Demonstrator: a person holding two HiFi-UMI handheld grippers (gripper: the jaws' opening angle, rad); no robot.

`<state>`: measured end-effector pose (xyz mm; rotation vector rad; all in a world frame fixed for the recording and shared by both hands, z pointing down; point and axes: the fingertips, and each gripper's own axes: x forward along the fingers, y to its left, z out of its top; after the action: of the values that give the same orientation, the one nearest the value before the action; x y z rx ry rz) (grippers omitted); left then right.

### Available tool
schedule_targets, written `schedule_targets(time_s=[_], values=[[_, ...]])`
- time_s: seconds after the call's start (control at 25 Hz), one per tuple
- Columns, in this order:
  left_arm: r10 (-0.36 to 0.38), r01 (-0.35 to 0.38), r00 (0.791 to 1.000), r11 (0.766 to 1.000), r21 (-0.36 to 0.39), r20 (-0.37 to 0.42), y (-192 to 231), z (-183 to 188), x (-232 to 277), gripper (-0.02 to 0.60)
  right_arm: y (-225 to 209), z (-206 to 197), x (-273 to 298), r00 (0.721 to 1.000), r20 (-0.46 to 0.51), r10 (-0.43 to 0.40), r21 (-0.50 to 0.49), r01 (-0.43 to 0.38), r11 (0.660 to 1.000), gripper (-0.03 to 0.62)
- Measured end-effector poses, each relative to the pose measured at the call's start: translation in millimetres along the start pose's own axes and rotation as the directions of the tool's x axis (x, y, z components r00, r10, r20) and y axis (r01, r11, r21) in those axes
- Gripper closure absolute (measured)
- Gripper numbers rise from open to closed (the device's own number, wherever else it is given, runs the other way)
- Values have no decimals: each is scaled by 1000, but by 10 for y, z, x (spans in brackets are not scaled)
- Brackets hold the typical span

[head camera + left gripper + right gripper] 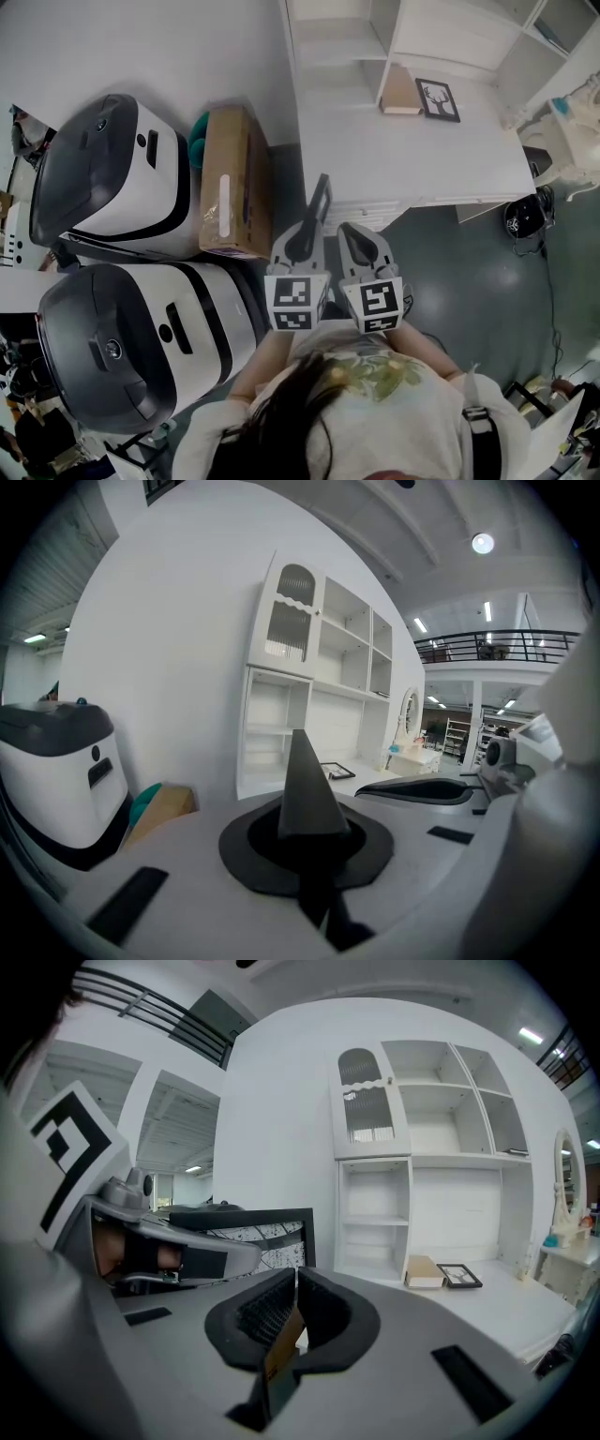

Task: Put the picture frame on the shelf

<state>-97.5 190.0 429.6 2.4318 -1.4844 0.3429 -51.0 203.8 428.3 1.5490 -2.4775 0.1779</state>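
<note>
My left hand-held gripper [302,236] is clenched on the picture frame [322,195]. The black frame stands edge-on between its jaws and sticks out ahead of the tips, so I judge the hold is taken low on one edge to leave the rest free to slide into a compartment. From my right hand-held gripper [289,1312] the same frame shows just to its left, its patterned face turned toward that side.

The right hand-held gripper's jaws are drawn nearly together on a thin tan strip [279,1349]. I cannot tell what the strip is, or whether it belongs to the frame. I hold the two tools side by side, close to my chest, which looks like a carrying posture that steadies the frame rather than a placing one.

The white shelf unit [375,1222] stands well ahead of both jaws, with its bench [394,159] in front of it. On that bench, ahead and to the right, lie a second small frame with a deer picture [438,99] and a tan book [401,92] just beside it. A cardboard box [234,178] sits ahead to the left. The frame is not yet on the shelf, and I judge the approach is the step in hand.
</note>
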Motion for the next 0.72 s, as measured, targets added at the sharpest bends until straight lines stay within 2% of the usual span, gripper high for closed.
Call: schedule_targets(time_s=[0.48, 0.72], values=[[-1, 1, 1000, 1000, -13, -7, 245, 33, 173, 546, 44, 71, 204, 1000, -10, -29, -34, 28, 999, 559], [6, -6, 1000, 1000, -17, -11, 290, 27, 301, 546, 42, 71, 333, 1000, -14, -7, -53, 6, 999, 559]])
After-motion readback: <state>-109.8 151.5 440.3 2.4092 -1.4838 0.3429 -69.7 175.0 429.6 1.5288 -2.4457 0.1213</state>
